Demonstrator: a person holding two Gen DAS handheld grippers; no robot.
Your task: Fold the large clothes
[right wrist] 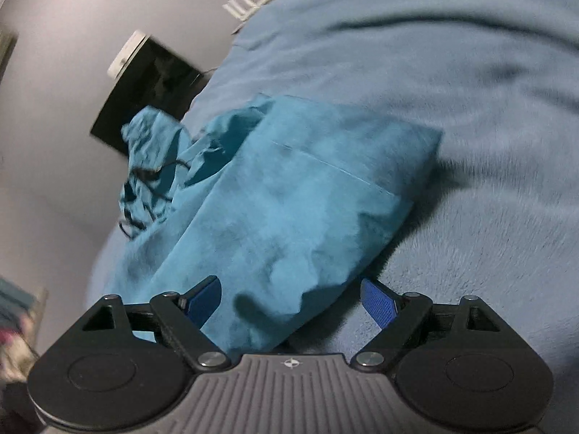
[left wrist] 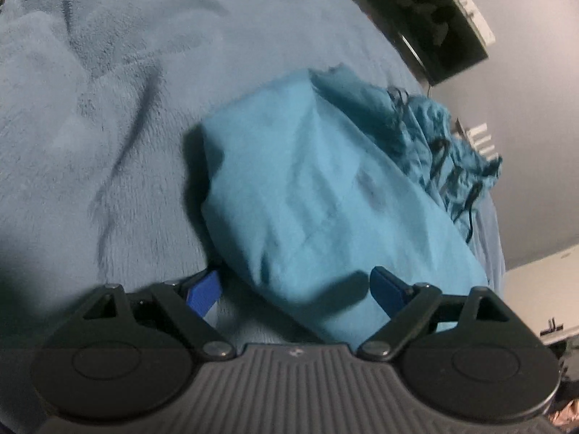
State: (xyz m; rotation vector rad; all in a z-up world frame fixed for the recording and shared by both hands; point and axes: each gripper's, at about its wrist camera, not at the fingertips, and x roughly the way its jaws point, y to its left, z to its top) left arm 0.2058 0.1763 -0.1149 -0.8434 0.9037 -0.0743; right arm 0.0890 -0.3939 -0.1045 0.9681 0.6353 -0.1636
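Observation:
A teal garment (left wrist: pixel 311 188) lies folded into a thick bundle on a blue fleece blanket (left wrist: pixel 108 108). Its gathered waistband with a dark drawstring (left wrist: pixel 441 159) bunches at the far end. My left gripper (left wrist: pixel 295 285) is open, its blue fingers spread on either side of the bundle's near end, not clamped on it. In the right wrist view the same garment (right wrist: pixel 282 209) lies ahead, drawstring (right wrist: pixel 152 177) at the left. My right gripper (right wrist: pixel 289 296) is open, with the near edge of the cloth lying between its spread fingers.
A black box-like object (left wrist: pixel 430 25) stands past the bed's far edge against a grey wall; it also shows in the right wrist view (right wrist: pixel 152 86). A white slatted item (right wrist: pixel 248 0) sits by the bed edge. Wrinkled blanket (right wrist: pixel 470 72) spreads around the garment.

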